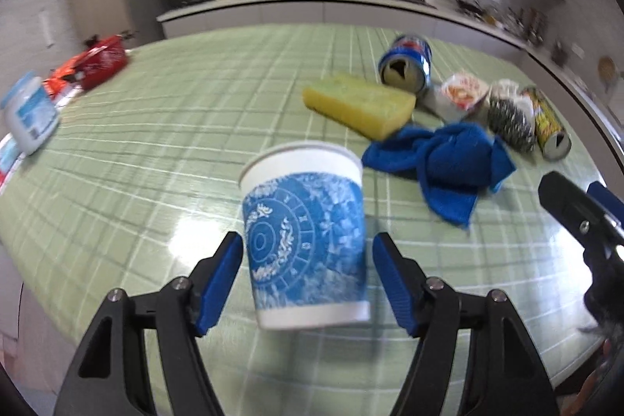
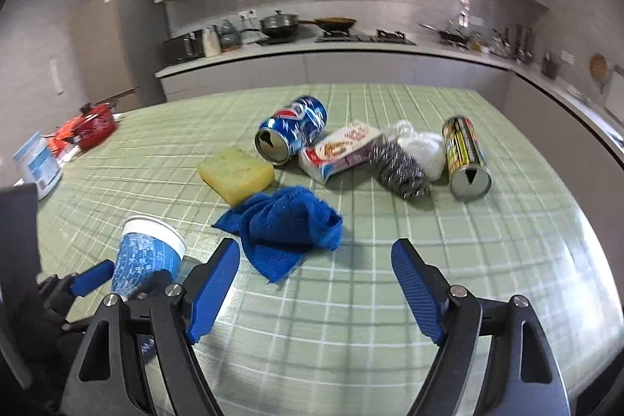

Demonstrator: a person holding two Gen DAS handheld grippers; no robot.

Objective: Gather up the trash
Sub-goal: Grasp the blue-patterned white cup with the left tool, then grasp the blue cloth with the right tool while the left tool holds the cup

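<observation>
A: Scene? Biggest first.
B: Green plaid-covered table (image 2: 390,279), kitchen counter behind it. Then the left gripper (image 1: 304,283) and right gripper (image 2: 316,283), both low over the near edge.
A: Fingers?
B: Left: spread apart, straddling a white paper cup with a blue printed band (image 1: 306,240). Left pad looks right at the cup wall, right pad shows a small gap. Can't tell firm contact, frame is blurred. Right: fingers wide apart, nothing between them.
A: Other trash?
B: Mid-table cluster: crumpled blue cloth (image 2: 286,225), yellow sponge block (image 2: 236,174) just behind it, blue soda can (image 2: 290,135) on its side, yellow-black can (image 2: 466,158) on its side at right. Between the cans: white snack wrapper (image 2: 341,151), steel wool scrubber (image 2: 401,170), white crumpled plastic bag (image 2: 423,147), touching each other.
</observation>
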